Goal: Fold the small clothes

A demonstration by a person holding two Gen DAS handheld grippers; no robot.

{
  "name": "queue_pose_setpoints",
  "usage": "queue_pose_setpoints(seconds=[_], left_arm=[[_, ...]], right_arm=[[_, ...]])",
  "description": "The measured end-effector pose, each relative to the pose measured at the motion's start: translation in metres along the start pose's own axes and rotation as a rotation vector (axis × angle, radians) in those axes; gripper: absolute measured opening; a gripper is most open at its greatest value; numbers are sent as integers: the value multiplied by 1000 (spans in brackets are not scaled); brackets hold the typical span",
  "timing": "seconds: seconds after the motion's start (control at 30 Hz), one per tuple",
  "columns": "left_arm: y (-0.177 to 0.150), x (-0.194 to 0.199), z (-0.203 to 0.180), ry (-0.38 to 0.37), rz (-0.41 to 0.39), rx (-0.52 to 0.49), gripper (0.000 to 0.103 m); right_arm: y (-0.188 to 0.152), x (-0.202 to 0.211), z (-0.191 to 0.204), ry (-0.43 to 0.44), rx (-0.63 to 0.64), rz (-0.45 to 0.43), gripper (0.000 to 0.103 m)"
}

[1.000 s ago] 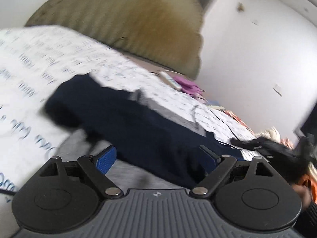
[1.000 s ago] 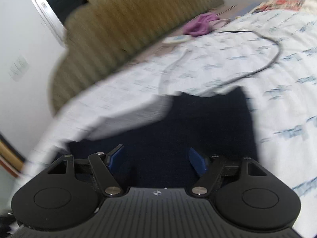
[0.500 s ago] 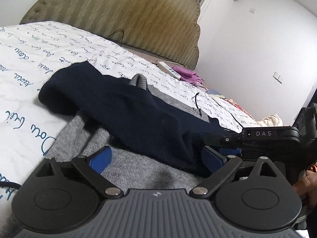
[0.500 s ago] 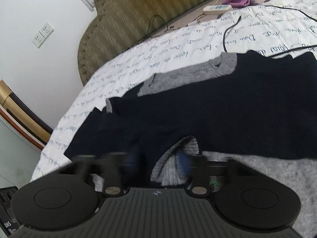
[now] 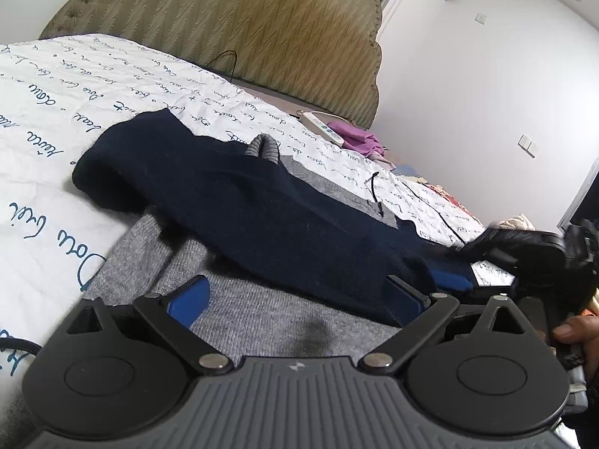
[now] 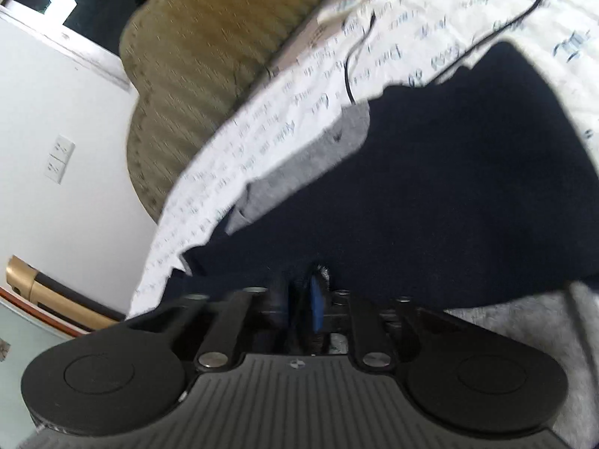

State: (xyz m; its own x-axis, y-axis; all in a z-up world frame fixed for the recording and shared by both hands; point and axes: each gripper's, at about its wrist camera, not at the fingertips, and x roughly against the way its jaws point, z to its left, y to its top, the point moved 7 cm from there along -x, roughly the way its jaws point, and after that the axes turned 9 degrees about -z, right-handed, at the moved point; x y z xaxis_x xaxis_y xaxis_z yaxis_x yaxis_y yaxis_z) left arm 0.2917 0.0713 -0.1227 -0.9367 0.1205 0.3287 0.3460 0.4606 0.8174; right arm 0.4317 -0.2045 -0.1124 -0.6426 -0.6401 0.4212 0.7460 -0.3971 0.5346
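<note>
A grey and navy knit sweater (image 5: 262, 205) lies on the white bed. Its navy part is folded across the grey body (image 5: 269, 321). My left gripper (image 5: 299, 299) is open and low over the grey body, blue pads on either side. My right gripper (image 6: 299, 299) is shut on the navy fabric (image 6: 449, 205), pinching its near edge. It also shows in the left wrist view (image 5: 524, 254), at the right of the sweater. A grey collar (image 5: 265, 146) sticks up at the far side.
The white sheet with blue script (image 5: 75, 86) covers the bed. An olive padded headboard (image 5: 243, 18) stands behind. A remote (image 5: 322, 127), purple cloth (image 5: 359, 138) and a black cable (image 6: 468, 45) lie on the bed near the headboard.
My right gripper has closed on the navy edge and tilted, and the view now blurs. My left gripper stays open over the grey body, barely moved.
</note>
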Motion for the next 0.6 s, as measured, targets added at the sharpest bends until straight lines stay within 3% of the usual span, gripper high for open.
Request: queue_pose_setpoints(seconds=[0.03, 0.27, 0.37, 0.47, 0.5, 0.57, 0.6], left_arm=[[0, 0, 0, -2, 1, -1, 101], [-1, 0, -1, -3, 3, -2, 102], [-1, 0, -1, -2, 3, -2, 102], [-1, 0, -1, -3, 3, -1, 102], [-1, 0, -1, -3, 3, -1, 102], [-1, 1, -1, -6, 1, 0, 102], [0, 1, 0, -8, -3, 3, 102]], right_arm=[[0, 4, 1, -7, 16, -21, 68], [-5, -8, 12, 2, 72, 61, 69], [-17, -27, 13, -39, 116, 140, 69], [-22, -30, 21, -39, 167, 154, 69], [-23, -31, 22, -35, 174, 156, 59], [-26, -34, 21, -61, 201, 174, 19], [-28, -34, 20, -55, 191, 176, 16]])
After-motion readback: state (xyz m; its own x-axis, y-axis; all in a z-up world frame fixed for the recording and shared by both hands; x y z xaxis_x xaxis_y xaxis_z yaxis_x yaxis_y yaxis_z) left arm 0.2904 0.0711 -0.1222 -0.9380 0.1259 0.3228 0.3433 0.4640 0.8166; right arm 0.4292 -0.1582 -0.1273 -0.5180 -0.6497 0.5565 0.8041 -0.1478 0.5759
